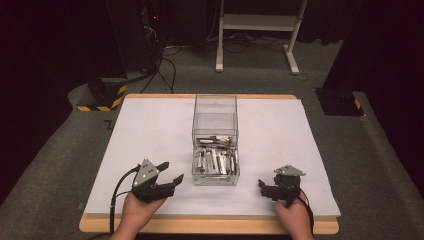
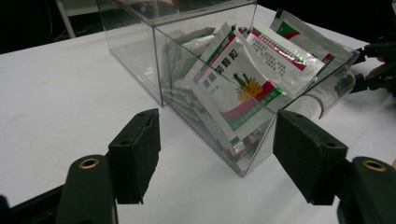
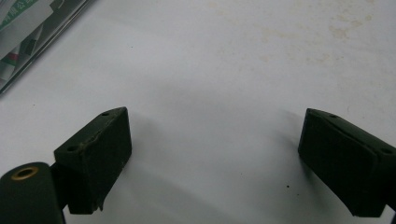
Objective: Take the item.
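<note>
Nearest, at seven o'clock, left gripper (image 1: 171, 171) spreads wide; at five o'clock, right gripper (image 1: 261, 186) too. Between them, white-clothed wooden table (image 1: 150, 125) bears clear plastic box (image 1: 215, 107) of green-red sachets (image 2: 243, 88) printed in Chinese; dark carpeted room.

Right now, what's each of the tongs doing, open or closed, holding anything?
Left tongs: open, holding nothing, aimed at the clear box of packets.
Right tongs: open, holding nothing, over the white table.

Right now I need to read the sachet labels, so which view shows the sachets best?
The left gripper view: the sachets sit close, print facing the camera. The high view shows them small inside the clear box; the right gripper view catches a corner.
</note>
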A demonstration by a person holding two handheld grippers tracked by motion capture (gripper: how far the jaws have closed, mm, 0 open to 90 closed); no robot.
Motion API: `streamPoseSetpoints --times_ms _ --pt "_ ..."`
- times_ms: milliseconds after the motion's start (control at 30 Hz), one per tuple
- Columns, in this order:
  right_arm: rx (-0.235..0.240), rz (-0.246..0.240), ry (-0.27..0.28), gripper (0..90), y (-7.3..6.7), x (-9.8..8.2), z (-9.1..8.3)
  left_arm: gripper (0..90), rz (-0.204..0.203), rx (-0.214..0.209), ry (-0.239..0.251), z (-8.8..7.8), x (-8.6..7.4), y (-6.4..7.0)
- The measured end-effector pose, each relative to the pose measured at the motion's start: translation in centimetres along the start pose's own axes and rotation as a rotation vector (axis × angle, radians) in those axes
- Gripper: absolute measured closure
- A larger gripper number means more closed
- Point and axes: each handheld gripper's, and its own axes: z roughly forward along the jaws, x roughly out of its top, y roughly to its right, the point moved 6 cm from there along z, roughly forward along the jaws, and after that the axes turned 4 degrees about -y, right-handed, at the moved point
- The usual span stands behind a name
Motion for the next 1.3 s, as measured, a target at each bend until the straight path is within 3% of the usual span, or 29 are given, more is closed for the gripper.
streamPoseSetpoints --times_ms 700,833,1300 --pt "0.000 0.000 0.000 9.3 0.0 0.0 0.0 32.9 0.013 -0.023 0.006 2.0 1.5 1.7" --pt "-0.001 0.000 0.000 9.3 0.0 0.0 0.0 33.2 0.001 -0.032 0.012 2.2 1.7 2.0" --pt "0.001 0.001 0.000 9.4 0.0 0.0 0.0 35.0 0.006 -0.051 -0.002 4.1 1.9 3.4"
